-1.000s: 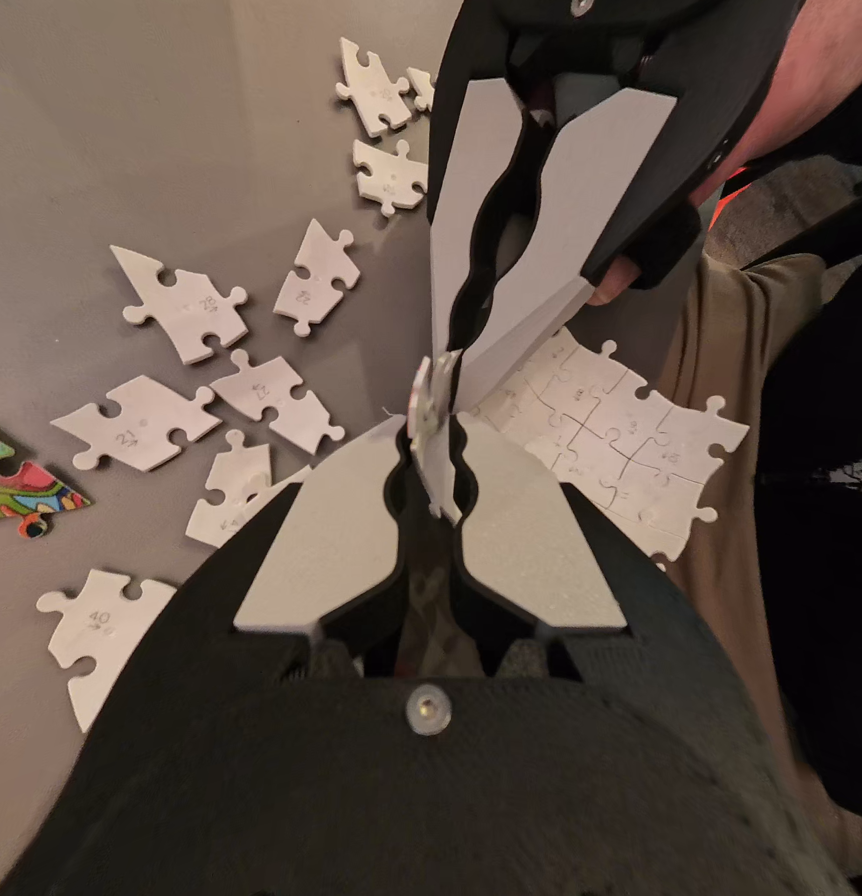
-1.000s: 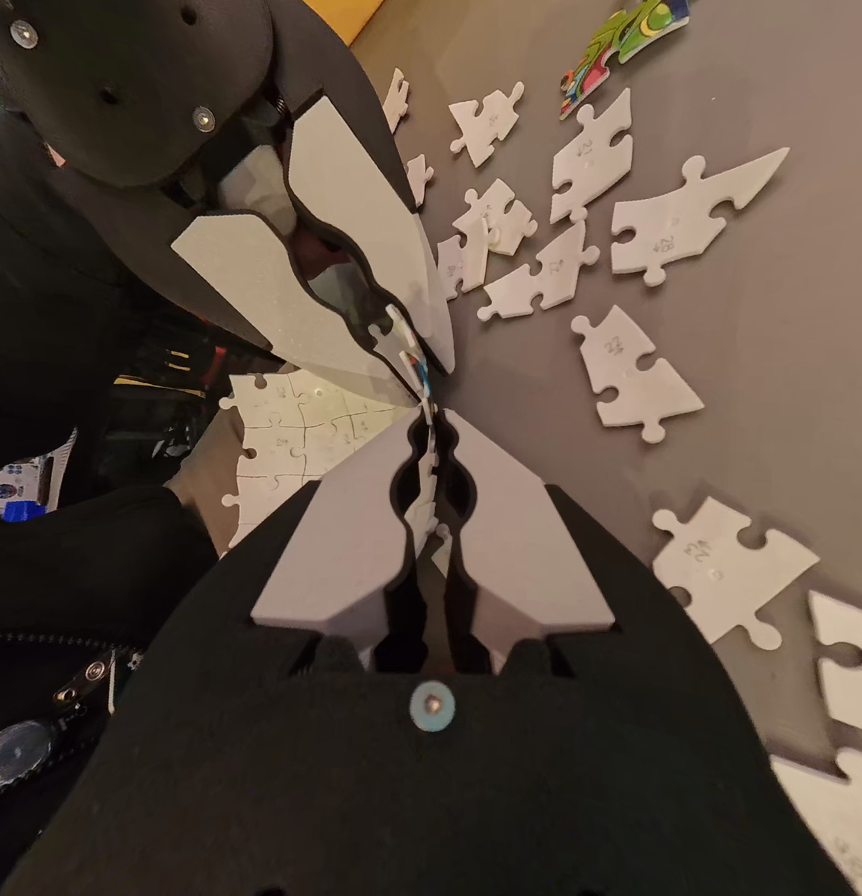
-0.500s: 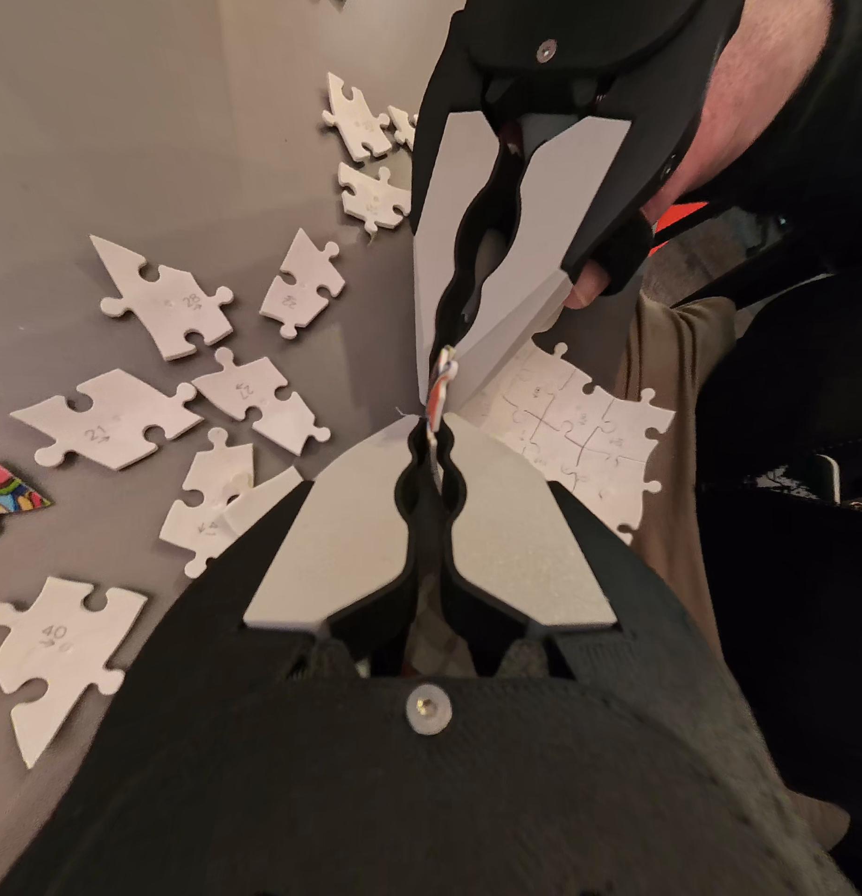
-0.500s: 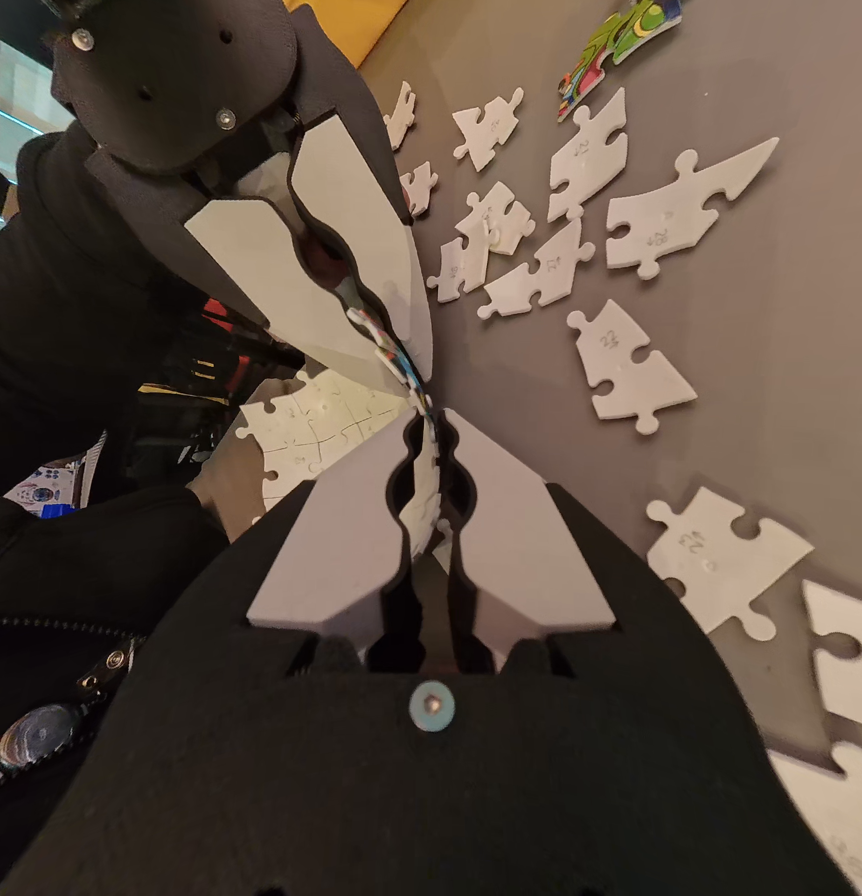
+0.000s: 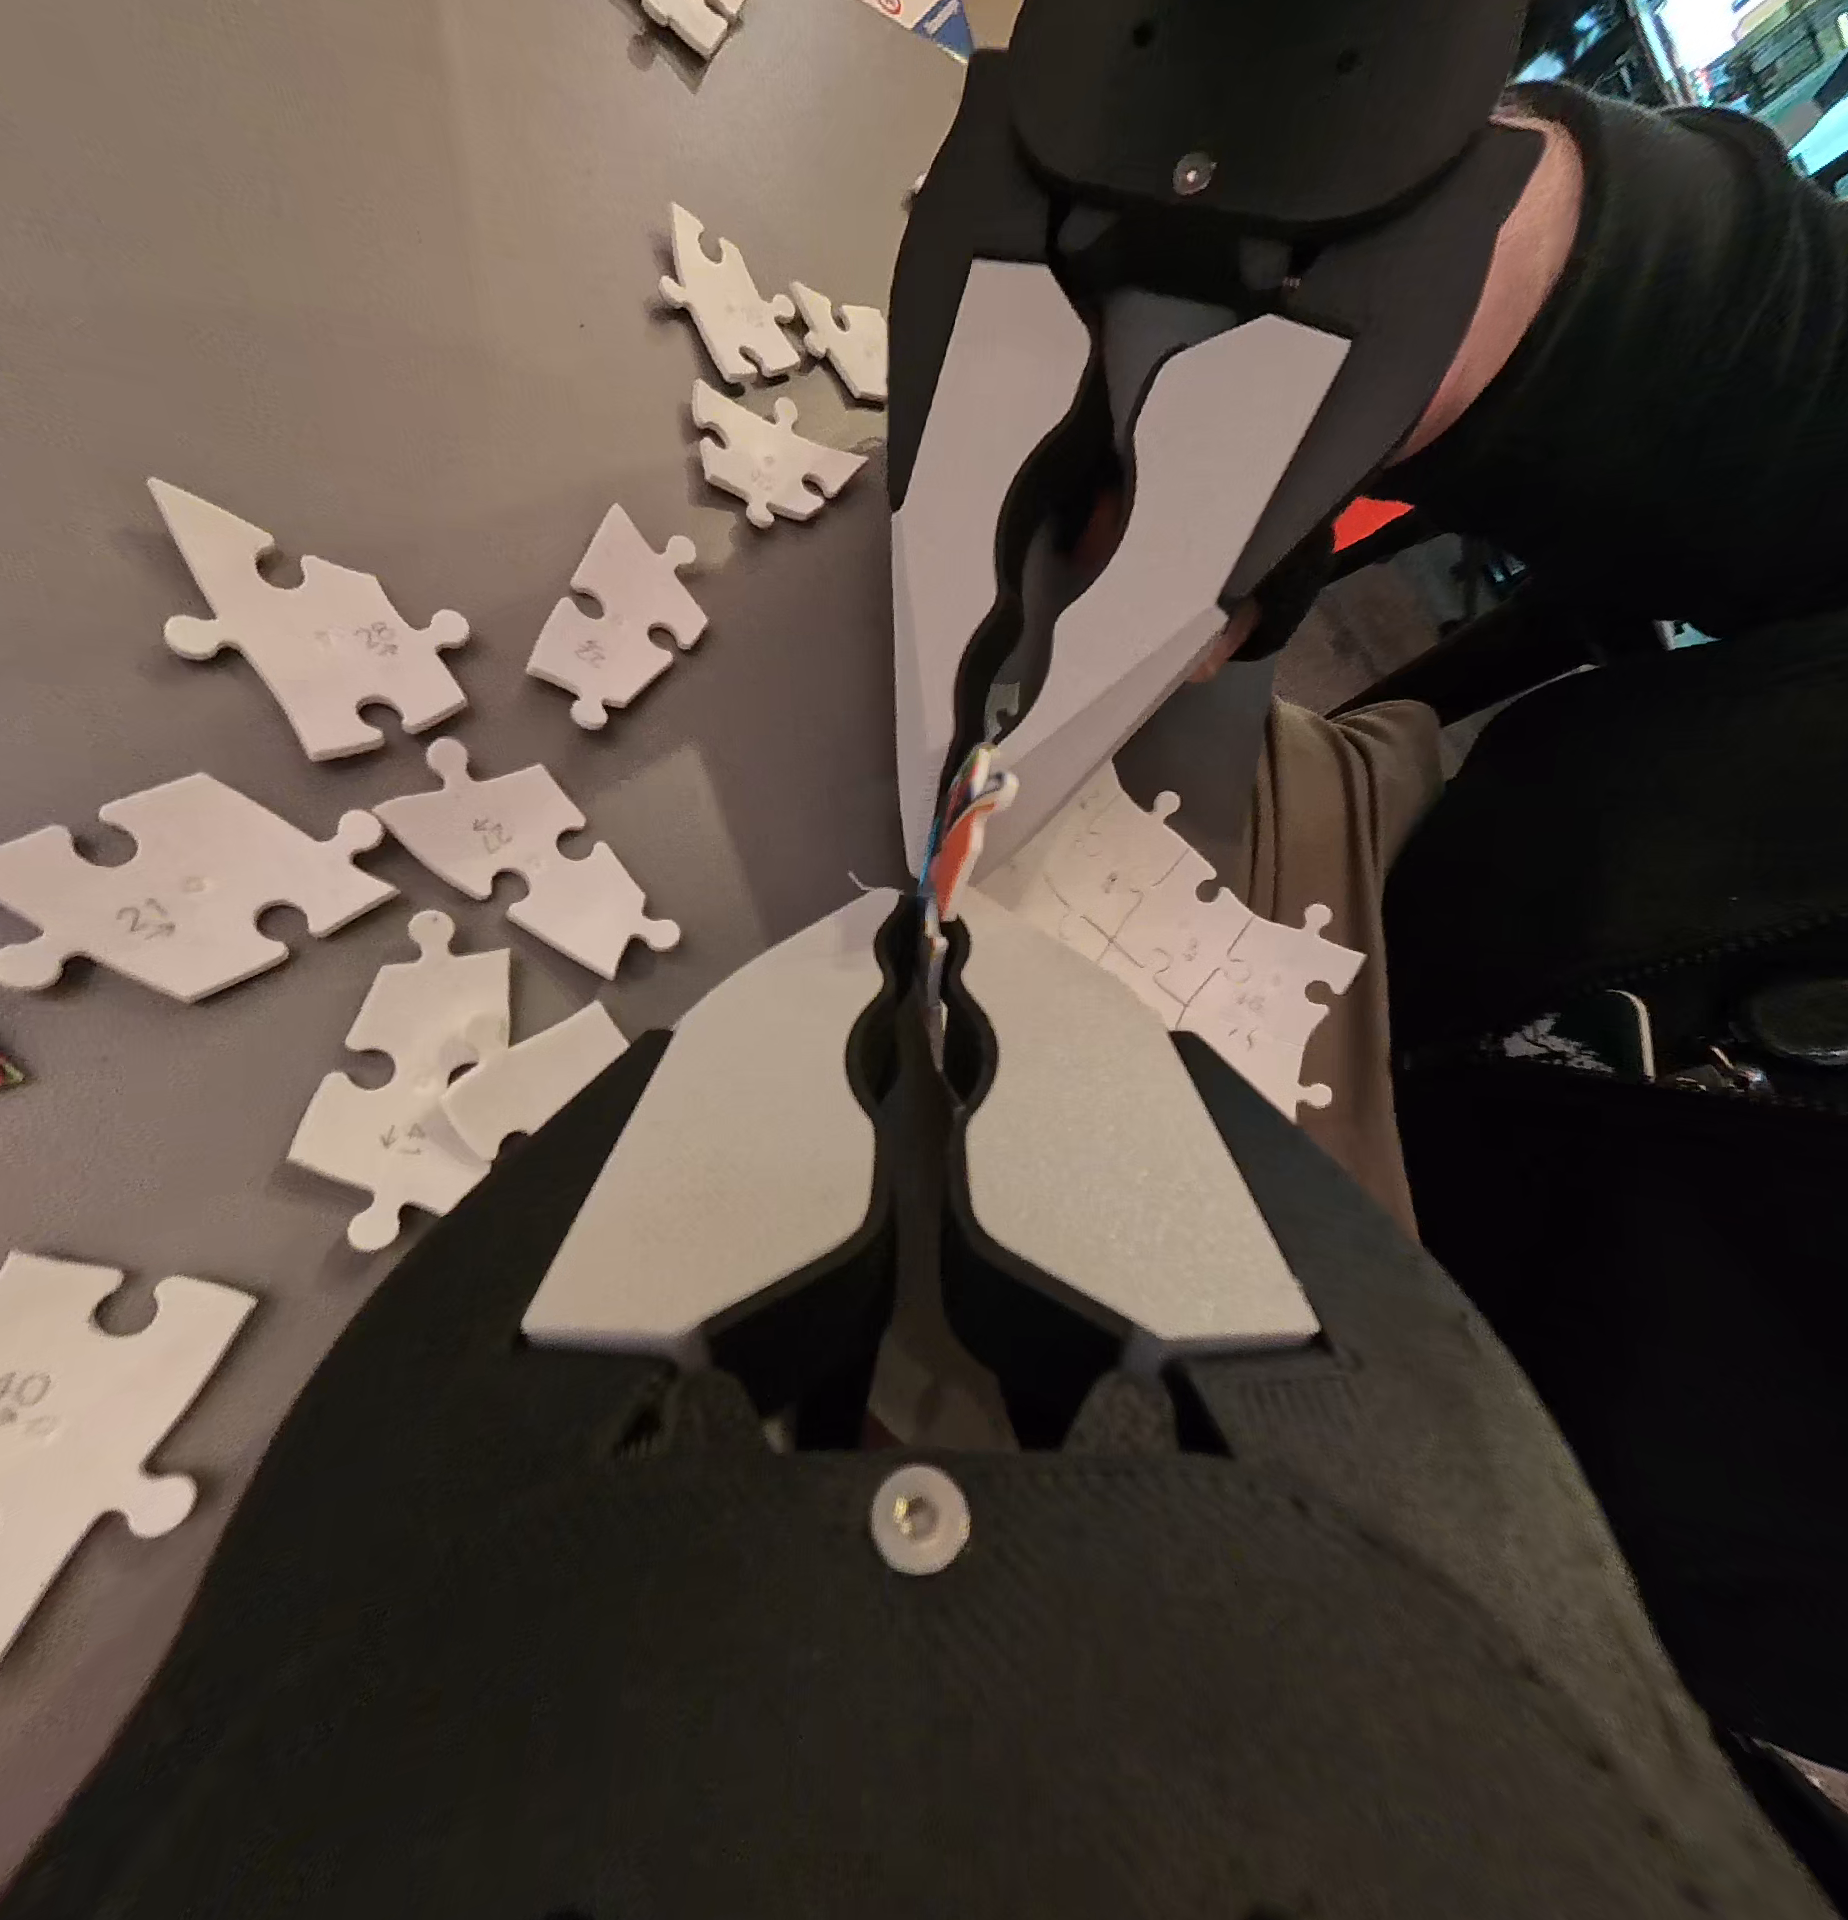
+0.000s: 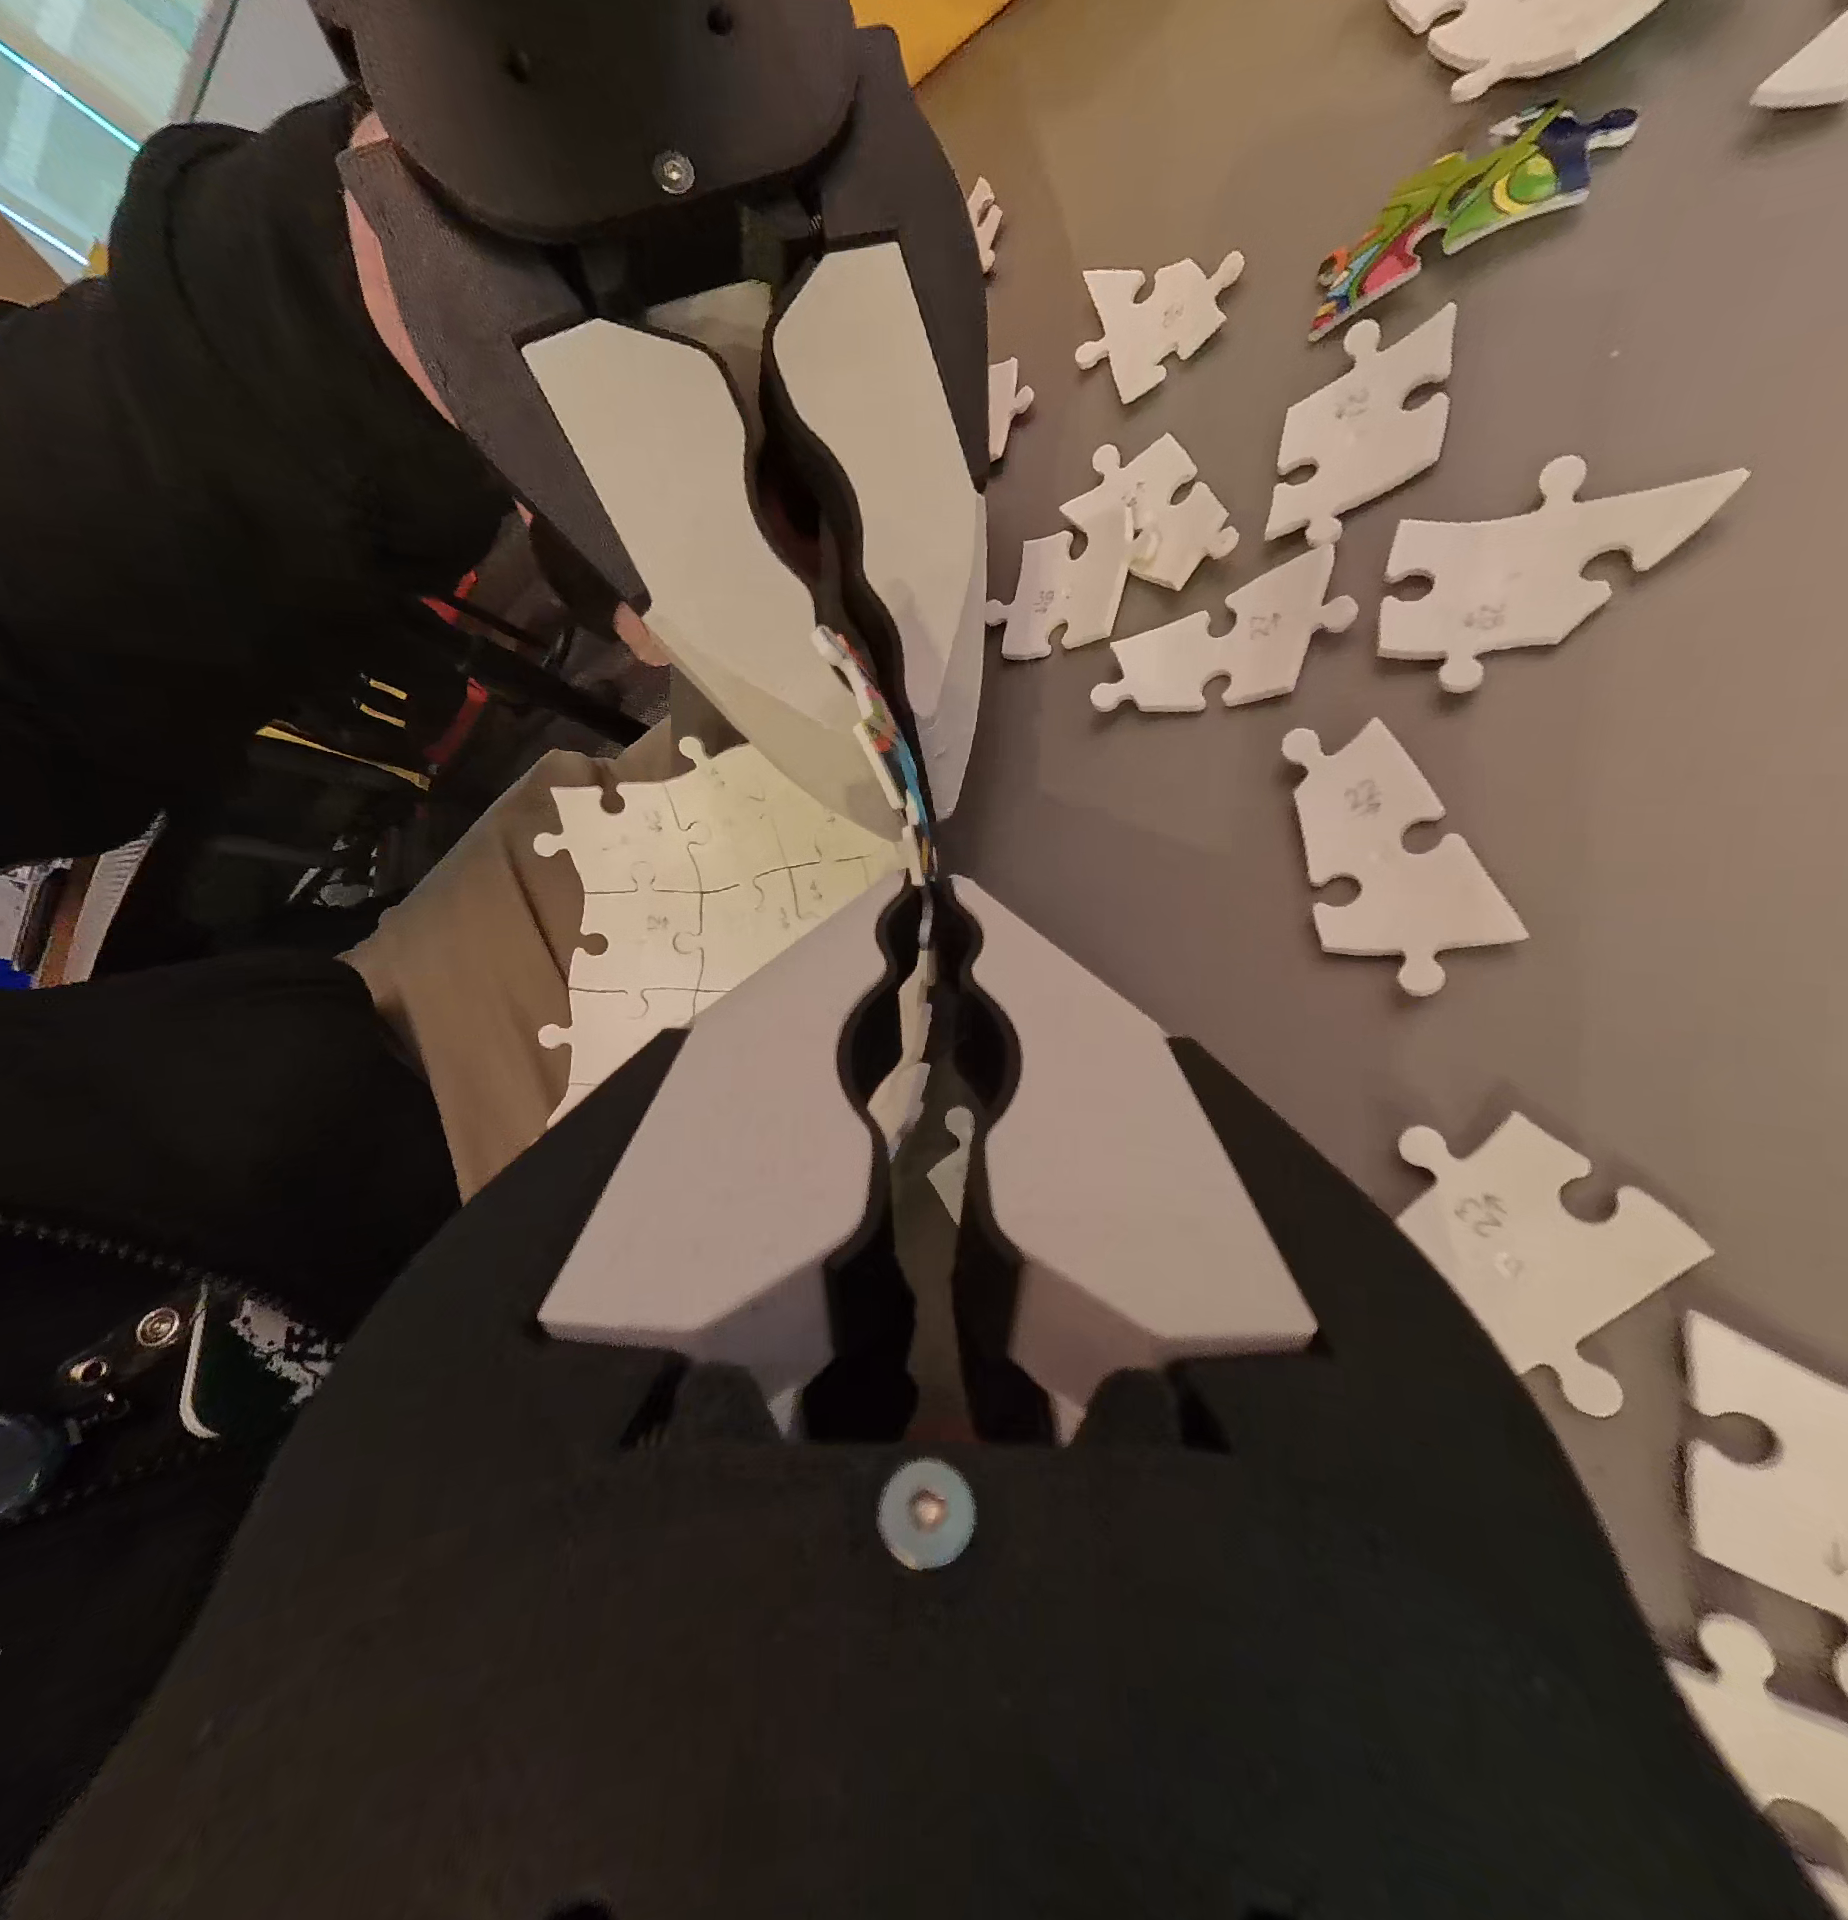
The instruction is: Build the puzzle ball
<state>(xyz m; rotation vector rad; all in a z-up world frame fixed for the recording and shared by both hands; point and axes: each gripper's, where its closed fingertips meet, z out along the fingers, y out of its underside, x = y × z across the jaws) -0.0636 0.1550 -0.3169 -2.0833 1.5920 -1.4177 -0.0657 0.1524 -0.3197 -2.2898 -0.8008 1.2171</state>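
Left wrist view: left gripper (image 5: 925,920) and right gripper (image 5: 956,821) meet tip to tip, fingers of each clamped on an edge-on puzzle piece (image 5: 964,831) above grey counter (image 5: 328,260).

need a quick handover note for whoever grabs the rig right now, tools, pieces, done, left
Left tool: shut on a puzzle piece held edge-on.
Right tool: shut on a second piece. The two tools are tip to tip above the table edge.
Joined section lies at the table edge beneath them.
Loose pieces scattered face down on the grey table.
Left: mate the two held pieces, then add the rest.
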